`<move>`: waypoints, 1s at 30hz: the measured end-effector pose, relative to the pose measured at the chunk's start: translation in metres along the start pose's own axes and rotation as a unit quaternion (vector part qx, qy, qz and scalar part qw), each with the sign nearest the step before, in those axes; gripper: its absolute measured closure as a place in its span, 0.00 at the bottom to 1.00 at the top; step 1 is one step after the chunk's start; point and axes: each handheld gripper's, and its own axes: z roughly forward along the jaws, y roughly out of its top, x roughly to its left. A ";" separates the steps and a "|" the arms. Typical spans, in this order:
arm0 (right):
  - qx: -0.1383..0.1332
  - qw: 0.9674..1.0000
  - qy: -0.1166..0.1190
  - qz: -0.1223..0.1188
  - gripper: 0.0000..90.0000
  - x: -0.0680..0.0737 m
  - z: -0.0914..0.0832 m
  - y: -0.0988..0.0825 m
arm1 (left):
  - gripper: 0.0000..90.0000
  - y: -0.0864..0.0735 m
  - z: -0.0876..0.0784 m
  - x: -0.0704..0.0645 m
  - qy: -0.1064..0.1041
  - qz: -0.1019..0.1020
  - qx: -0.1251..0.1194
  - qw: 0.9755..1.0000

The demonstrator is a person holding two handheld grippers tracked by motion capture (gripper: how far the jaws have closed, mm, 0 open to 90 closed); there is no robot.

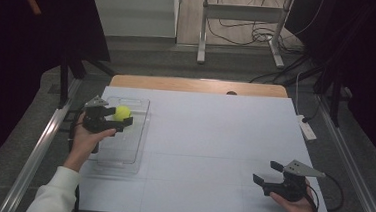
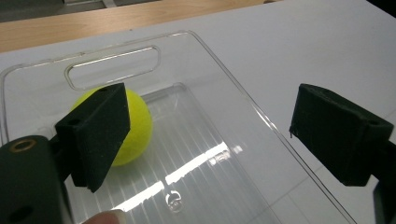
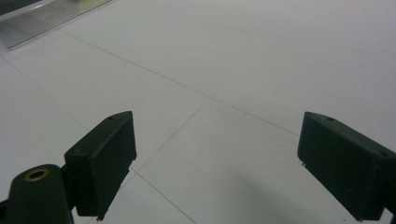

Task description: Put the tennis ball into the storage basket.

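Fingers (image 2: 95, 135) of the left gripper (image 2: 210, 135) spread apart, yellow-green ball (image 2: 137, 126) loose in the clear plastic tray (image 2: 112, 70) at ten o'clock. Looks released; next, back off. Right gripper (image 3: 212, 163) gapes empty.

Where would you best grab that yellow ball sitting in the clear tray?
Probably across the middle of the yellow ball, coming down from above with the left gripper: it is round, so the widest part holds best, and the clear tray walls block a low sideways approach.

High view dim, edges near black; table (image 1: 214, 138) lit evenly from above. Glare streaks on clear tray (image 2: 196, 163) floor. Close jaws soft, slightly blurred. Faint soft shadows on table.
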 end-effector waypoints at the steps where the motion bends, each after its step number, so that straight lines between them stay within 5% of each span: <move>1: 0.000 1.000 0.000 0.000 0.13 0.000 0.000 0.000 | 0.14 -0.002 -0.003 -0.003 -0.003 0.001 -0.003 1.000; 15: -0.001 1.000 0.001 0.001 0.13 0.000 -0.001 -0.001 | 0.14 -0.025 -0.014 -0.033 -0.040 0.013 -0.018 0.999; 30: -0.003 1.000 -0.005 0.005 0.13 0.002 -0.005 -0.001 | 0.14 -0.049 -0.025 -0.059 -0.057 0.028 -0.026 0.998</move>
